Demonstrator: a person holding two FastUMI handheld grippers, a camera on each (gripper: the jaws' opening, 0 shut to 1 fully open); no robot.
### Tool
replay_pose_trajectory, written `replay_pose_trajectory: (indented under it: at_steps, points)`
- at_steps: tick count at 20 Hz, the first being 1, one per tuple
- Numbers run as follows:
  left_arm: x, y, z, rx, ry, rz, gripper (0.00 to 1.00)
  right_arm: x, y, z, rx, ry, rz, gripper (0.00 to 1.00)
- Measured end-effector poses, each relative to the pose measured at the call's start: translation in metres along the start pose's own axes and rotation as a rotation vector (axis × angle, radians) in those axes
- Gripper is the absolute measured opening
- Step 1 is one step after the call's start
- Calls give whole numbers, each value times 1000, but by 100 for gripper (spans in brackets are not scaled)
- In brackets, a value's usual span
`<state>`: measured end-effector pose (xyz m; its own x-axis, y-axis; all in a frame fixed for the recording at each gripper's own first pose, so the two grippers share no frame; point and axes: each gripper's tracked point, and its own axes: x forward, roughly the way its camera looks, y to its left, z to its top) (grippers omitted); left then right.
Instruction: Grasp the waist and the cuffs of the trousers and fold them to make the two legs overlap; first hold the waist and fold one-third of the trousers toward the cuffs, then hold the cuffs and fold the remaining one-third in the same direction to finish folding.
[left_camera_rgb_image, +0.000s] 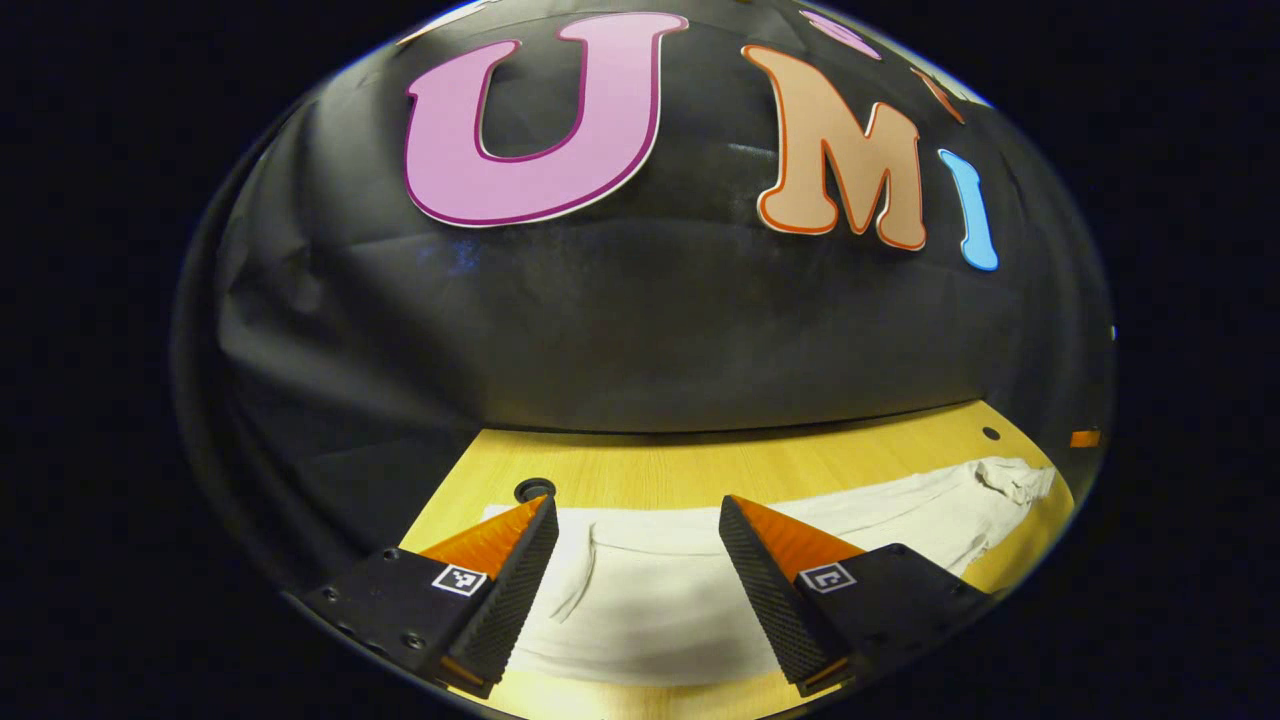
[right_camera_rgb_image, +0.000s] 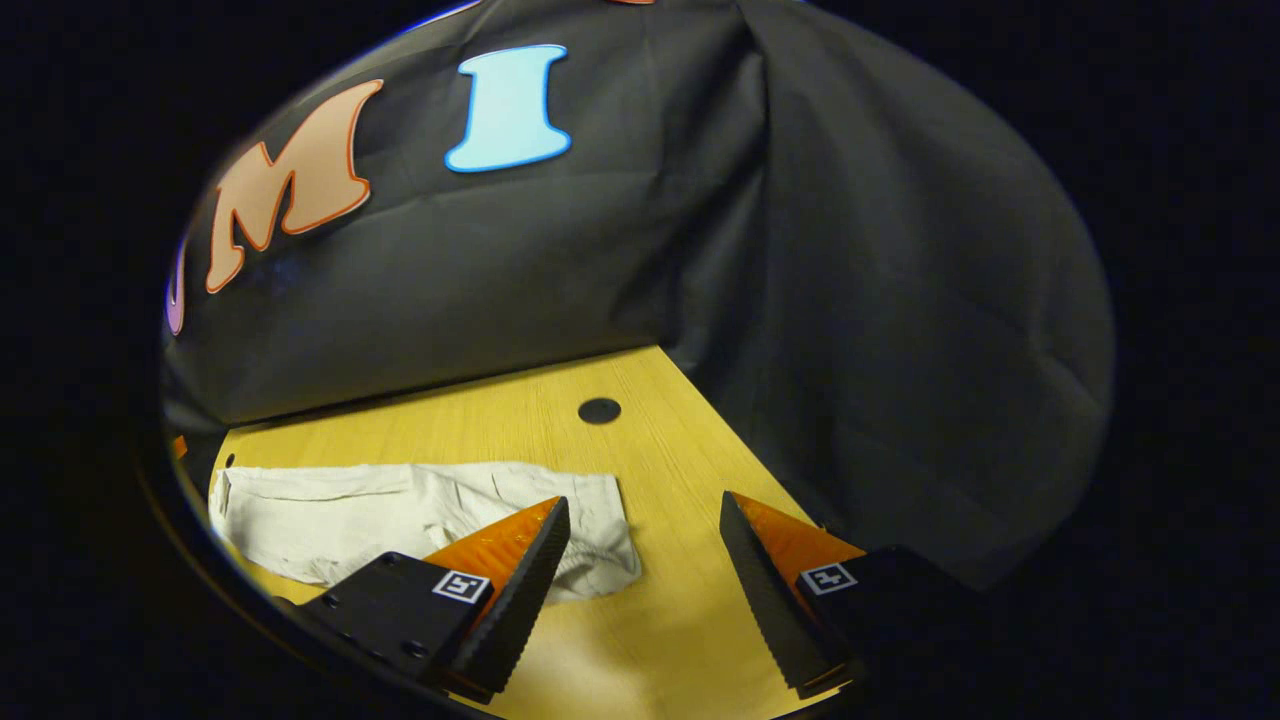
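Note:
White trousers (left_camera_rgb_image: 650, 600) lie flat along the wooden table (left_camera_rgb_image: 700, 460), legs stretched out to the right, where the far end (left_camera_rgb_image: 1010, 480) is crumpled. My left gripper (left_camera_rgb_image: 637, 505) hovers open over the broad near end, one finger to each side of the cloth, gripping nothing. In the right gripper view the trousers (right_camera_rgb_image: 380, 510) run from the left edge to a rumpled end (right_camera_rgb_image: 600, 540). My right gripper (right_camera_rgb_image: 645, 500) is open just right of that end; its left finger overlaps the cloth in the view, and bare table (right_camera_rgb_image: 520, 420) lies between the fingers.
Black cloth walls close the booth behind the table and on its right side. Round dark holes (left_camera_rgb_image: 534, 490) (left_camera_rgb_image: 990, 433) (right_camera_rgb_image: 599, 410) sit in the tabletop near the back edge. Bare wood lies between the trousers and the back wall.

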<state>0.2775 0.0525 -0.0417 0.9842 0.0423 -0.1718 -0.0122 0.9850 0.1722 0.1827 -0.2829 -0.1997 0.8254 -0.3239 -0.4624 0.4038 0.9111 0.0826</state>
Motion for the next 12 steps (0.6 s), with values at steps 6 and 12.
replay_pose_trajectory:
  at_steps: [6,12]
  points:
    - [-34,-9,-15,-37,18,-10,94,21,8,-64,82,131,14,93]
    - [-45,-7,-16,-38,21,15,97,50,28,-79,176,184,67,97]
